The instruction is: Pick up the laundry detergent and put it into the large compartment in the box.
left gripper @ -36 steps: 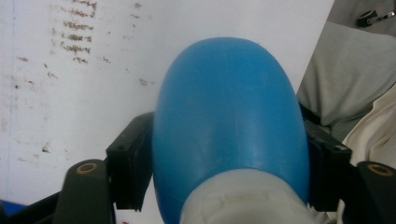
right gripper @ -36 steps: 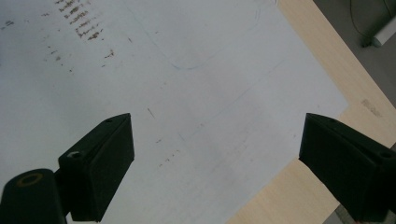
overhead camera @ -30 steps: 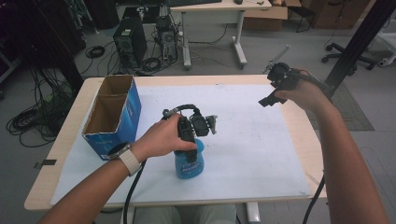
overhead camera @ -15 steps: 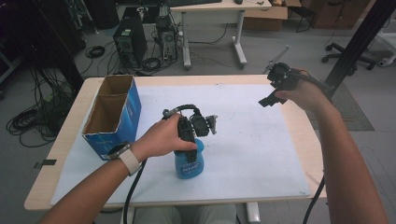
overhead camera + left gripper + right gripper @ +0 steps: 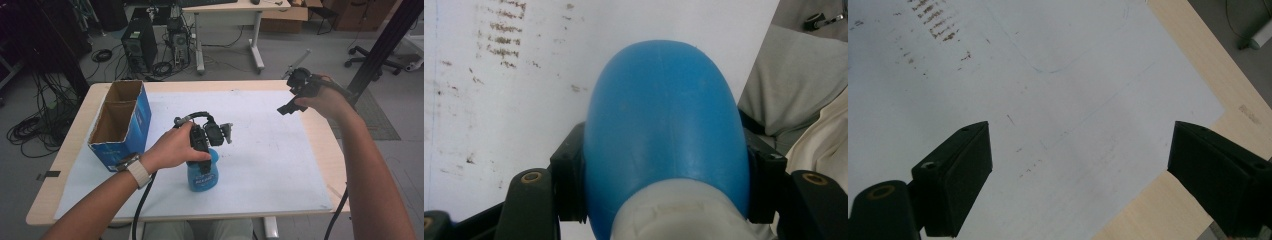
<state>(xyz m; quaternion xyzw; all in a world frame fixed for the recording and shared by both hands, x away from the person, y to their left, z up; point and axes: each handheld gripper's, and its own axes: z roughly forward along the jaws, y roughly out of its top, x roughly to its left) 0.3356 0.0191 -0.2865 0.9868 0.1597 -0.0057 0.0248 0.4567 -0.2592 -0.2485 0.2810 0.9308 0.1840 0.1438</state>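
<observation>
Bottle: blue bottle [image 5: 203,174] stands on the tabletop [image 5: 260,125], just right of the cardboard box [image 5: 120,125].
Left tongs [image 5: 202,150]: clamped on the bottle's shoulders.
Right tongs [image 5: 289,104]: wide apart, empty, well right of the box.
Progress: grasp looks made; lifting and placing remain.

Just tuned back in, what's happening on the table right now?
The left claw is clamped on the rounded blue plastic bottle with a white neck, which stands on the white sheet covering the wooden table; its jaws have just closed on the bottle's sides. The right claw hangs open and empty above the sheet's far right corner. An open blue cardboard box sits at the left.
</observation>
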